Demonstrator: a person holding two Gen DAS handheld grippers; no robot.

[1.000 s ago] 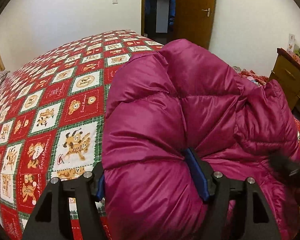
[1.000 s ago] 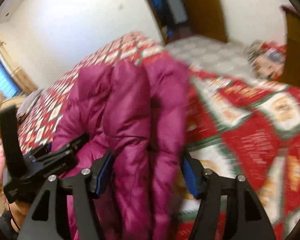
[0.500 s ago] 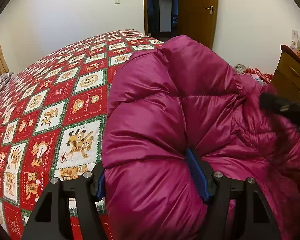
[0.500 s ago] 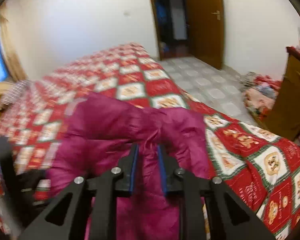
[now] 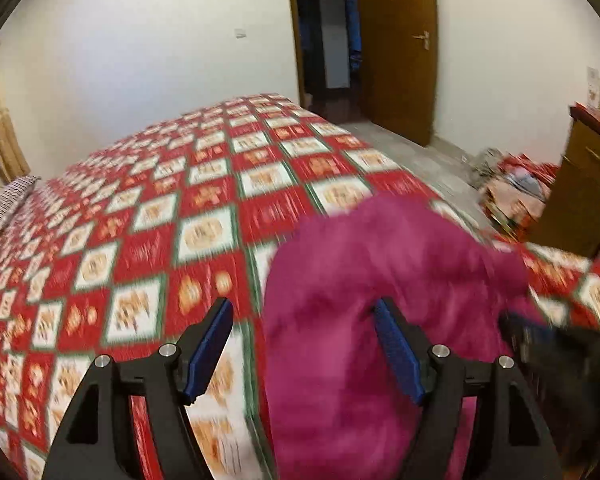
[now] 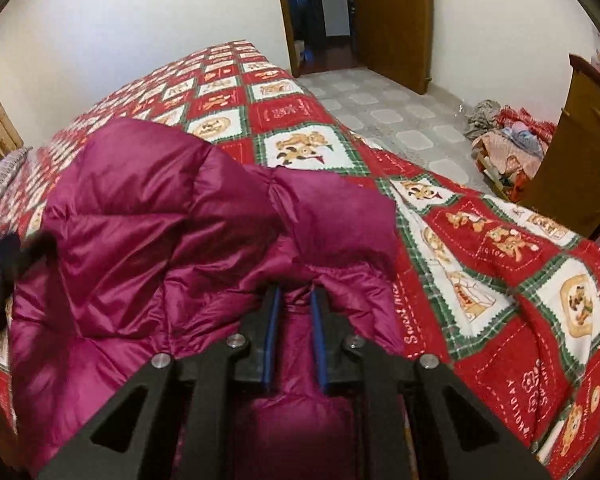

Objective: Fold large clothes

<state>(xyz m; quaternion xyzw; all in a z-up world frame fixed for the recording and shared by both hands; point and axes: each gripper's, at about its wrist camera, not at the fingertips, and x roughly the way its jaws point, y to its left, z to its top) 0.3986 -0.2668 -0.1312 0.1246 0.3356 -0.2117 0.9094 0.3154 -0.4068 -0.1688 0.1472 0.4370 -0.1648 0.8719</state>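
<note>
A magenta puffer jacket (image 6: 152, 240) lies bunched on the red patchwork quilt (image 6: 500, 272) of a bed. My right gripper (image 6: 294, 304) is shut on a fold of the jacket near its front edge. My left gripper (image 5: 304, 320) is open with wide jaws; the jacket (image 5: 380, 280), blurred by motion, lies between and past its right finger. The other gripper shows as a dark blur at the right edge of the left wrist view (image 5: 548, 340) and at the left edge of the right wrist view (image 6: 0, 264).
The quilt (image 5: 140, 220) stretches left and far toward a white wall. A wooden cabinet (image 6: 572, 152) stands to the right, with a heap of clothes (image 6: 504, 140) on the tiled floor beside it. An open brown door (image 5: 396, 44) is at the back.
My left gripper has let go of the jacket and pulled back, jaws wide. My right gripper has closed on a jacket fold and holds it; the jacket has sunk lower onto the quilt.
</note>
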